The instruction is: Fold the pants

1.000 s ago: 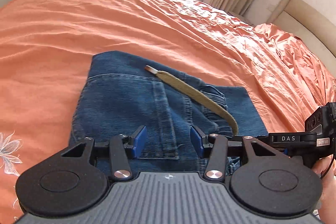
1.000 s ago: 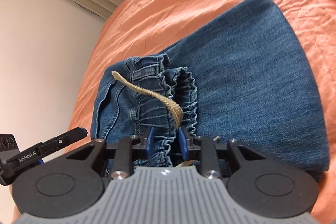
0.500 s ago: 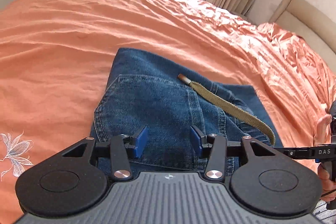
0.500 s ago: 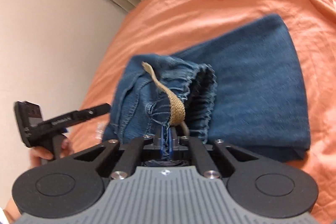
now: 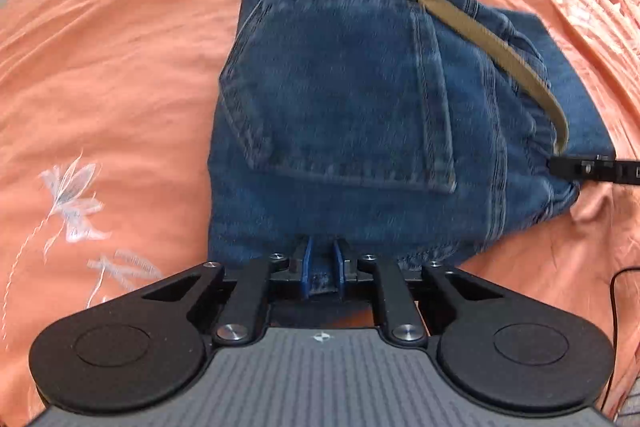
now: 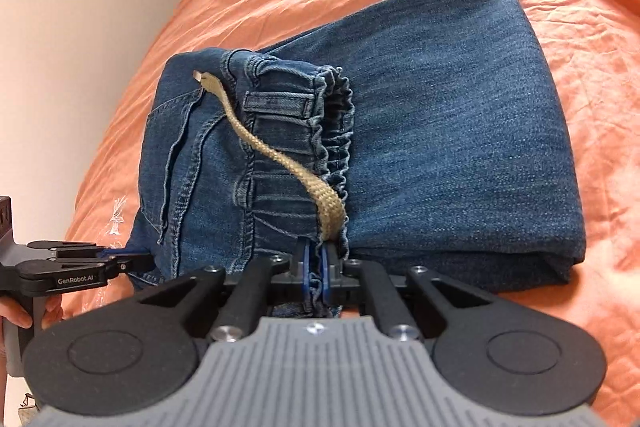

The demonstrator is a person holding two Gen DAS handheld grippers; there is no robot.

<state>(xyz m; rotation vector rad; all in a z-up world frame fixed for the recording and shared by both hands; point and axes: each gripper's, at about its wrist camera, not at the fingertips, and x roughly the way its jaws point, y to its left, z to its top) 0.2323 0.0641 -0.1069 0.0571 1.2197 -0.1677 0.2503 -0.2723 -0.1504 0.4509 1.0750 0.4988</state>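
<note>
A pair of dark blue denim pants (image 5: pixel 360 107), folded into a thick stack, lies on an orange, wrinkled bedsheet (image 5: pixel 120 47) with a white embroidered flower (image 5: pixel 72 199) stitched at its near left. The left gripper (image 5: pixel 321 269) is clenched on the near edge of the pants, a strip of denim pinched between its blue pads (image 5: pixel 307 267). In the left wrist view a back pocket (image 5: pixel 340 87) faces up, and a flat olive-tan woven drawstring (image 5: pixel 492 47) with a metal tip runs from the far middle of the stack toward its right edge, where the black tip of the other tool reaches in from the right. In the right wrist view the right gripper (image 6: pixel 315 273) is clamped on the gathered elastic waistband (image 6: pixel 332 147) at the near edge, its blue pads (image 6: pixel 305 271) nearly together with the bunched denim between them. There the drawstring (image 6: pixel 280 163) curves from the far left down to just beside the fingers. The folded legs (image 6: pixel 460 127) spread flat to the right of the waistband, and the left gripper (image 6: pixel 120 259) shows at the near left, touching the left edge of the pants.
</note>
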